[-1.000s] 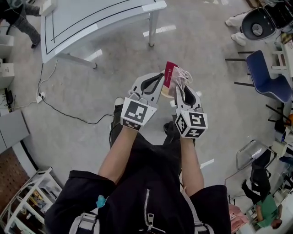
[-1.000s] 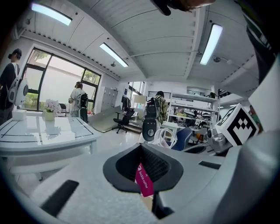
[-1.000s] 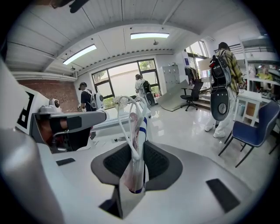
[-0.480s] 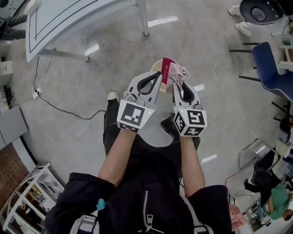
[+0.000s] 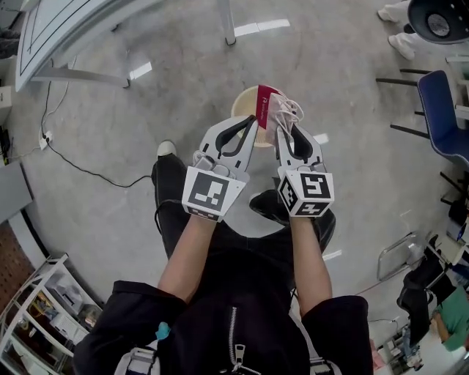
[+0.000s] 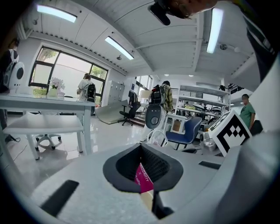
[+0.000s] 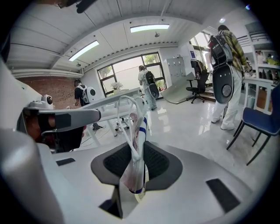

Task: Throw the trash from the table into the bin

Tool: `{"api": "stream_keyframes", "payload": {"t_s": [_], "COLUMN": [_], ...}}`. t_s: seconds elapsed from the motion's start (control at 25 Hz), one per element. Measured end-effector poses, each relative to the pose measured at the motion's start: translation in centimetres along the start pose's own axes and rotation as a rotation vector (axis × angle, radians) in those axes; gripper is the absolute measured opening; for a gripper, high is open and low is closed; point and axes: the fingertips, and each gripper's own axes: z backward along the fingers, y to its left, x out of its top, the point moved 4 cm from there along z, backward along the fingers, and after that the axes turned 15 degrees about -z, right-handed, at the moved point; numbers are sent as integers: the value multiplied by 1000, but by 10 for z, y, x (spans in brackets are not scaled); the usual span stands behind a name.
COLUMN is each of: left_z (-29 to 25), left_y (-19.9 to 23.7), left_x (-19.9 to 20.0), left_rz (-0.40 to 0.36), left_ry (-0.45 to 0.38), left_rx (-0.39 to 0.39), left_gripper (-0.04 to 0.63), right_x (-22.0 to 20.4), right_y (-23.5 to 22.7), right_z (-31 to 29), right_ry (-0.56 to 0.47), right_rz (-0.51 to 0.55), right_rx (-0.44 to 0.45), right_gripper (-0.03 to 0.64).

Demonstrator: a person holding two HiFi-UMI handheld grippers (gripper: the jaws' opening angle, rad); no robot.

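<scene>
Both grippers are held out in front of the person, above the floor. My left gripper (image 5: 253,128) is shut on a flat magenta packet (image 5: 265,102), which shows pinched between the jaws (image 6: 143,177) in the left gripper view. Close beside it, my right gripper (image 5: 283,132) is shut on a crumpled clear plastic bag (image 5: 282,113) with white handles and a blue stripe (image 7: 134,144). A round cream bin (image 5: 240,110) stands on the floor directly under both loads; they hide most of it.
A white table (image 5: 66,22) with a metal leg (image 5: 229,22) stands at the upper left. A black cable (image 5: 80,167) runs over the grey floor. A blue chair (image 5: 443,110) is at the right, a white rack (image 5: 40,307) at the lower left.
Both grippers have sunk with their loads still held. The cream bin has come into view beneath them, and the table has slid toward the upper left.
</scene>
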Motion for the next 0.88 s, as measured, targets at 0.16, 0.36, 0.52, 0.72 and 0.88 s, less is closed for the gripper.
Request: {"api": "stream_keyframes", "payload": {"t_s": [0.16,0.36,0.52,0.72,0.88], "left_z": [-16,-30,-39,-47,-52], "left_y": [-8,-15,-14,-13,-6], "left_x": [-34,-78,-108,-136,-157], "left_rz": [-2,-2,-29,-65,-91], "left_ry": [-5,13,-14,-48,-71], "left_rx": [-2,-14,-22,-52,-69], "left_gripper": [6,6,6,6,6], "right_x": [-28,-65,-94,-123,-148], "right_y": [-25,-51,-68,-85,-101], "right_z": [-24,-52,-69,-88,-111], "right_ry": [-12,-36,-59,-81,-72], "right_rz": [-5,-10,-13,-18,-11], "right_rx": [0,-17,-39,-80,-127], "right_gripper": [92,92,92,92,92]}}
